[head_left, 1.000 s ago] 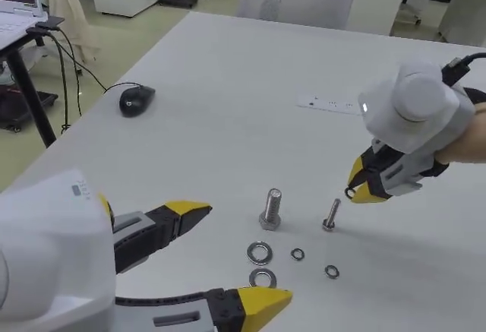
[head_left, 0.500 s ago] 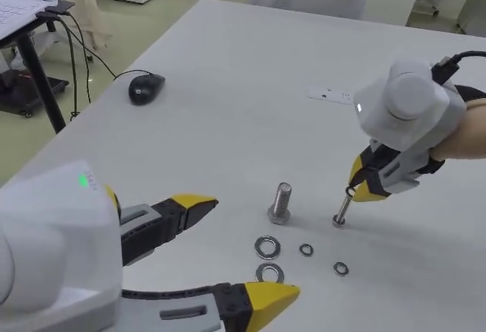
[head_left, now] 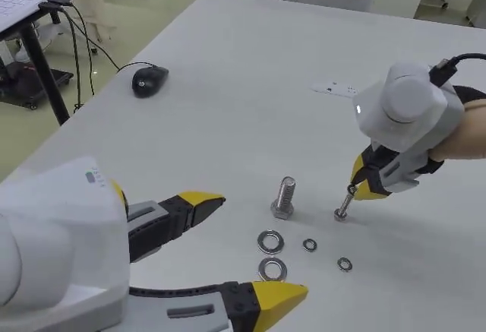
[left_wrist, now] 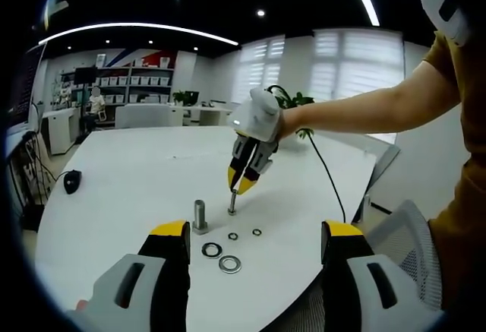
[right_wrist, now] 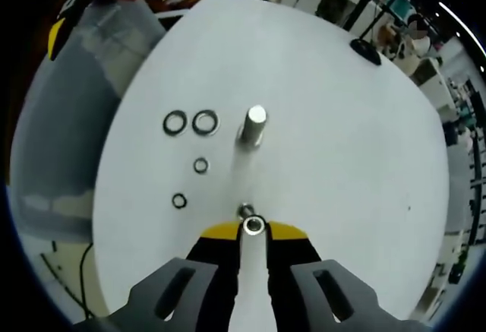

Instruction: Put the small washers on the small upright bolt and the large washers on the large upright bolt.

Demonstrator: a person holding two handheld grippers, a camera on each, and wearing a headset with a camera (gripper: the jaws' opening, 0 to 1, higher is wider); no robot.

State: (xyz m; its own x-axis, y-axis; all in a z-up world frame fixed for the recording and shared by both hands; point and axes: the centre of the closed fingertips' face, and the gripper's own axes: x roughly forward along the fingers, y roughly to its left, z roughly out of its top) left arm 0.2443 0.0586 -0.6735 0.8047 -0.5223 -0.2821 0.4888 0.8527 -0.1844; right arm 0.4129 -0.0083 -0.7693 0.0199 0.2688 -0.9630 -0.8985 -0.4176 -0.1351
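Office, white table (head_left: 228, 81): right gripper (head_left: 357, 189), jaws narrowed on one small washer (right_wrist: 253, 226) at the tip of the leaning small bolt (head_left: 343, 207), seemingly not yet threaded; large bolt (head_left: 285, 197) bare; two large washers (head_left: 270, 241) and two small washers (head_left: 310, 245) loose nearby; left gripper (head_left: 258, 247), jaws wide.

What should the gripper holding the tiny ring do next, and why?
Probably open the right gripper a little, so the small washer drops onto the small bolt. The washer looks centred right over the bolt's top.
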